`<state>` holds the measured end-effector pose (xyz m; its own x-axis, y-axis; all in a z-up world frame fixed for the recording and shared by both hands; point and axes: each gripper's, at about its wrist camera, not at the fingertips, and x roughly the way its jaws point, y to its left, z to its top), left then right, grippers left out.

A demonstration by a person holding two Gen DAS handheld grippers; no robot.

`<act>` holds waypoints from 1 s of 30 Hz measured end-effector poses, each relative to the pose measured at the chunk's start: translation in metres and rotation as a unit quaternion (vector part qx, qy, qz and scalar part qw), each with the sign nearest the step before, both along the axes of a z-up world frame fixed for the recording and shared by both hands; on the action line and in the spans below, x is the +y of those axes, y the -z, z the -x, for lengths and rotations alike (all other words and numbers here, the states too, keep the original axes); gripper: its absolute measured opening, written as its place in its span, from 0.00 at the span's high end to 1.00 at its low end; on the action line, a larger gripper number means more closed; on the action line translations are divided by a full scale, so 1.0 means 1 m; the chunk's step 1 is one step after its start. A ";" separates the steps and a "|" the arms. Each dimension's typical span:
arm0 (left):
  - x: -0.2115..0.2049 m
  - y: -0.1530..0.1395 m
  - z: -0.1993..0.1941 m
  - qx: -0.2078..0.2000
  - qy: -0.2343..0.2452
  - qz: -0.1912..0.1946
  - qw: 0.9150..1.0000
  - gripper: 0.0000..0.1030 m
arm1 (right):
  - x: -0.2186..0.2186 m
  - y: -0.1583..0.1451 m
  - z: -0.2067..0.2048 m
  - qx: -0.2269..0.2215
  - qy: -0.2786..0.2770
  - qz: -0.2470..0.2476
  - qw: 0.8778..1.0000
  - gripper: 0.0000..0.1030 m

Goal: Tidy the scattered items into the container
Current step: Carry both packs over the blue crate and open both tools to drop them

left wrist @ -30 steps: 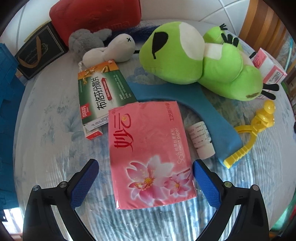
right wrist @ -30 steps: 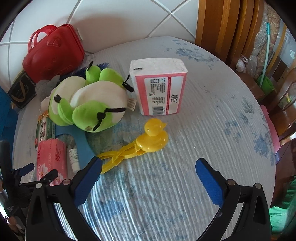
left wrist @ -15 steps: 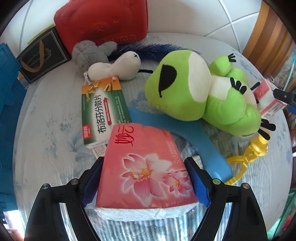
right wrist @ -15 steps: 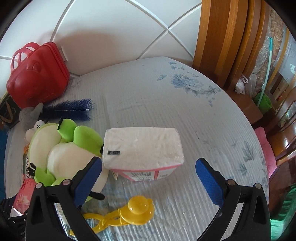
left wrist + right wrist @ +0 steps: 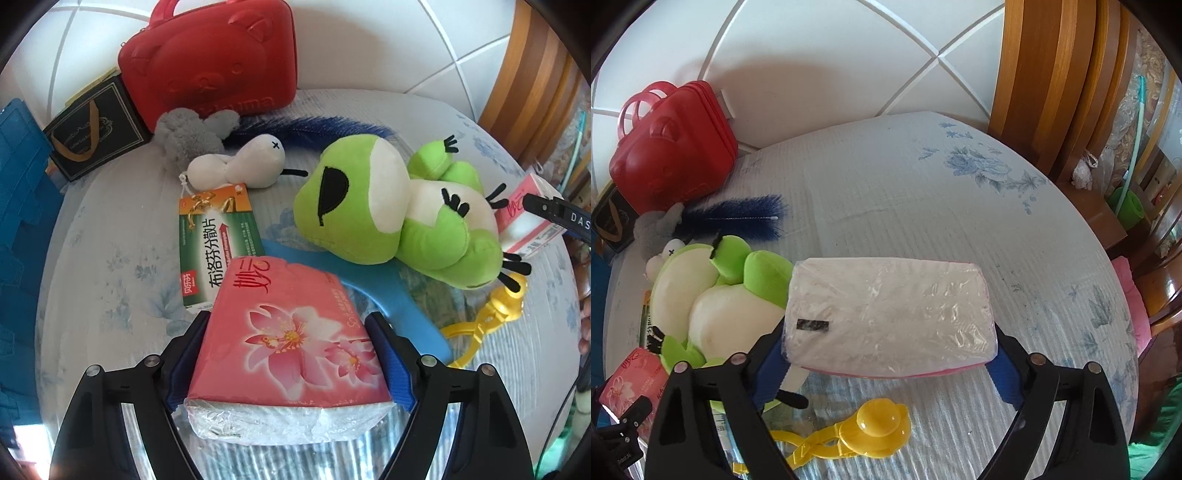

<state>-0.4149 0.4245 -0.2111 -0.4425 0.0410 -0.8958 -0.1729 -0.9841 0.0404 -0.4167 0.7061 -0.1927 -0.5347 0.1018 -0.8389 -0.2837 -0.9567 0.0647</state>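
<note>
While clamped, tissue packs (image 5: 291, 332) off-container.

Pink tissue pack (image 5: 291, 332): glossy crinkled plastic film. Second tissue pack (image 5: 890, 314): same clear wrinkled wrap. Frog toy (image 5: 399, 218): matt plush cloth. Red case (image 5: 214, 59): smooth embossed shell, slight sheen. Duck tongs (image 5: 849, 435): shiny yellow plastic. Medicine box (image 5: 218, 251): glossy printed card. Tablecloth (image 5: 923, 192): ribbed, printed with flowers.

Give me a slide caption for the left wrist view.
Left claw grips a pink tissue pack above a table strewn with plush toys.
</note>
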 end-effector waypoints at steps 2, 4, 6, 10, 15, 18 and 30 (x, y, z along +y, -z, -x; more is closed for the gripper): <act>-0.004 -0.013 -0.005 0.015 -0.002 -0.007 1.000 0.20 | -0.008 -0.018 -0.009 0.018 -0.010 0.000 1.000 0.11; -0.011 -0.026 -0.012 0.032 -0.007 -0.011 0.999 0.20 | -0.021 -0.036 -0.018 0.037 -0.029 0.002 0.999 0.11; -0.020 -0.039 -0.021 0.048 -0.017 -0.014 0.999 0.20 | -0.039 -0.052 -0.026 0.053 -0.055 0.004 0.997 0.11; -0.040 -0.063 -0.041 0.078 -0.038 -0.011 0.996 0.20 | -0.082 -0.076 -0.039 0.079 -0.115 0.012 0.990 0.11; -0.075 -0.089 -0.063 0.107 -0.068 0.000 0.992 0.20 | -0.148 -0.091 -0.049 0.091 -0.188 0.014 0.978 0.11; -0.103 -0.105 -0.075 0.123 -0.086 0.007 0.989 0.20 | -0.190 -0.100 -0.054 0.096 -0.223 0.012 0.970 0.11; -0.269 -0.180 -0.091 0.213 -0.095 0.007 0.972 0.20 | -0.388 -0.160 -0.064 0.152 -0.277 -0.012 0.949 0.11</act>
